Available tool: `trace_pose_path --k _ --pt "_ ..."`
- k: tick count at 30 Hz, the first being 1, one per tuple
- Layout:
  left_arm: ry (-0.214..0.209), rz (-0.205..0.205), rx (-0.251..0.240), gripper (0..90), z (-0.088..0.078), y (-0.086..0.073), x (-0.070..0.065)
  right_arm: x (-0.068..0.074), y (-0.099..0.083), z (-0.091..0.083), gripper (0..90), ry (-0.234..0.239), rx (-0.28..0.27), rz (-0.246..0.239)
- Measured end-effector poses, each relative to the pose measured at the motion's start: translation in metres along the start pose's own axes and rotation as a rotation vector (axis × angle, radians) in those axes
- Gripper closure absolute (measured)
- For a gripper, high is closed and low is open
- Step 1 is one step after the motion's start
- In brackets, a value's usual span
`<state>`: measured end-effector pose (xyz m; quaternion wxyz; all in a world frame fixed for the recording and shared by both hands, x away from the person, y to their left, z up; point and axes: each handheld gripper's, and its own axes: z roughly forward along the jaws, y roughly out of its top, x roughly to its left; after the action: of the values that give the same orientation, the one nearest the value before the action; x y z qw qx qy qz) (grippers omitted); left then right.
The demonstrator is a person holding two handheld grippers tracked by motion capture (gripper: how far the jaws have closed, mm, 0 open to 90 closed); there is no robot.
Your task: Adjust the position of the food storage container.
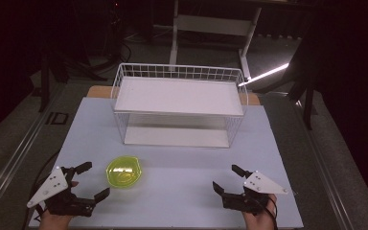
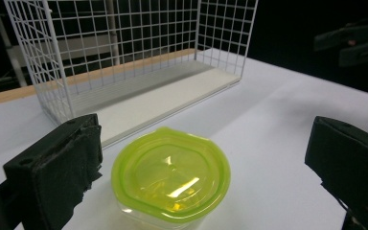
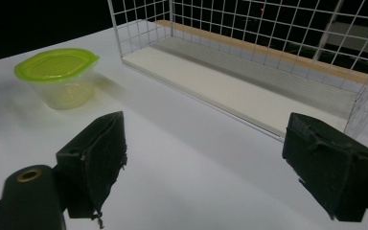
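While green-lid tub (image 1: 123,172) sits untouched near left, left gripper (image 1: 90,181) and right gripper (image 1: 224,178) gape wide, empty; grabbing not started.

A dim room: grey floor (image 1: 287,62), a white desk frame (image 1: 211,24), one bright light strip (image 1: 268,73).

A small clear plastic container (image 1: 123,172) with a lime-green lid, snapped on flat, stands upright on the white tabletop (image 1: 182,191). It sits just ahead of the left gripper's (image 1: 93,181) fingers (image 2: 57,167), not touching them, and well apart from the right gripper's (image 1: 226,177) fingers (image 3: 96,158).
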<state>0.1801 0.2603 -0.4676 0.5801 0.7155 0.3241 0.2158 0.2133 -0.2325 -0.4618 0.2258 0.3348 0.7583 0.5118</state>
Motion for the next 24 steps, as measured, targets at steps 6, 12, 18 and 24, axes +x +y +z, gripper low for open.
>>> trace_pose_path --k 6,12,18,24 --pt "-0.015 0.009 -0.013 0.1 -0.004 0.002 -0.001 0.001 0.000 -0.001 14.7 -0.001 -0.003 0.006" --pt "0.016 -0.033 0.063 1.2 0.001 -0.003 0.006 0.001 0.000 -0.002 14.4 -0.001 -0.011 0.010" --pt "0.101 -0.047 0.079 24.1 -0.001 -0.011 0.015 0.001 -0.001 -0.001 14.4 0.007 -0.004 0.026" --pt "0.109 -0.085 0.206 70.0 0.002 -0.020 0.026 0.001 -0.001 -0.001 14.5 0.012 -0.003 0.034"
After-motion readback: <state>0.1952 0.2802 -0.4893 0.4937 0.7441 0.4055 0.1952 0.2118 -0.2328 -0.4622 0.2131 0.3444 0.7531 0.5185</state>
